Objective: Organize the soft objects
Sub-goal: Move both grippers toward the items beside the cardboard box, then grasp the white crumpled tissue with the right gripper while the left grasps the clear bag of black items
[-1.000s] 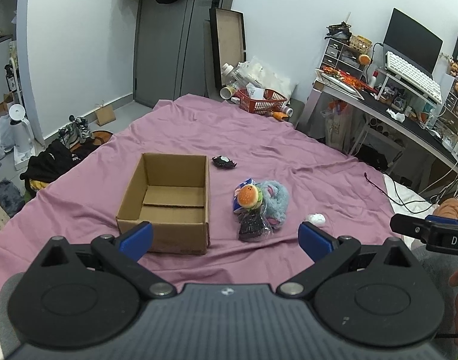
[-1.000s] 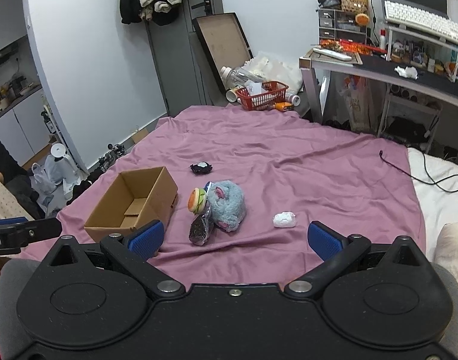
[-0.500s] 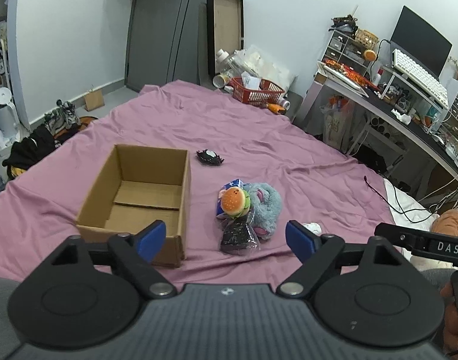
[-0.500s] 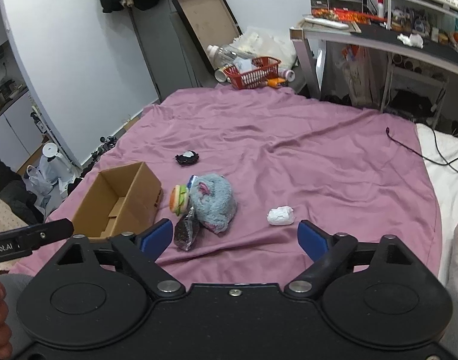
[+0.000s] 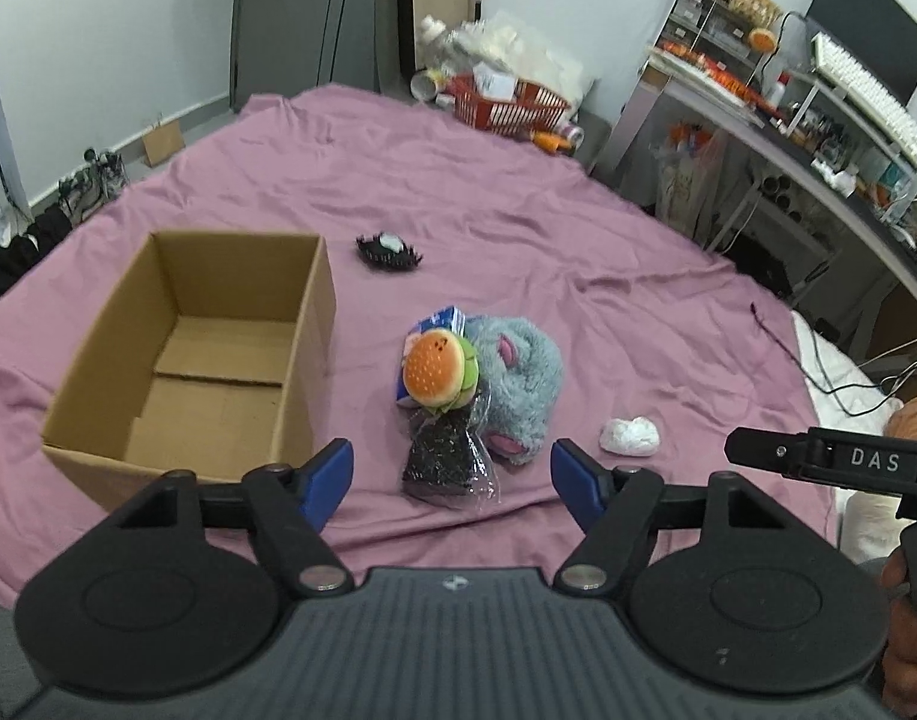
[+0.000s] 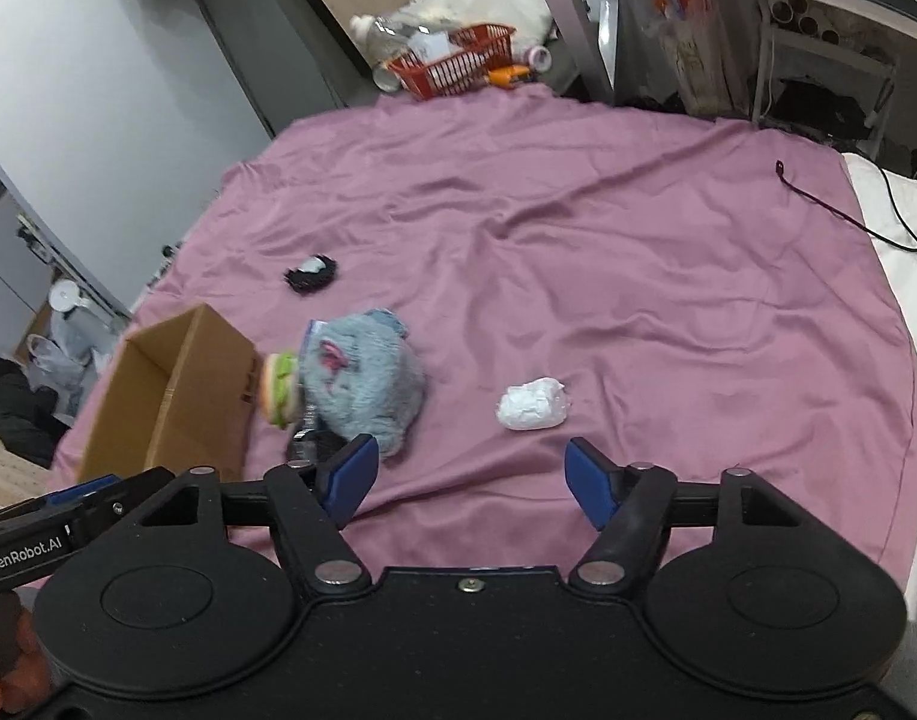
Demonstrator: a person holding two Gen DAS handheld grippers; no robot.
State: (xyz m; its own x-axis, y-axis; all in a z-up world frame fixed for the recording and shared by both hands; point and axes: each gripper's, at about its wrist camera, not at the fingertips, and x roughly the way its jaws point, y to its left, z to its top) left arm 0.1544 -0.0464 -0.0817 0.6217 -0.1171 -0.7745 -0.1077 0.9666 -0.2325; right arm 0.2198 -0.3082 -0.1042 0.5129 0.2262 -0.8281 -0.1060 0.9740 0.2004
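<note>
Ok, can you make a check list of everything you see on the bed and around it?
Surface: purple sheet, wrinkled.
Job's things: open box, nothing inside; burger toy leaning on grey plush; black bag in front of them; white wad apart; black fuzzy thing behind the box.
Clutter: red basket and bottles past the bed.
Grippers: left gripper open, holding nothing; right gripper open, holding nothing.
Cables: black cable on the sheet's right edge.
Surroundings: desk with keyboard, door, clothes on the floor.

Both views have been brought closer: the toy pile (image 5: 476,396) now fills the frame centre, and the white wad (image 6: 533,403) is seen between the right gripper's (image 6: 470,474) fingers.
</note>
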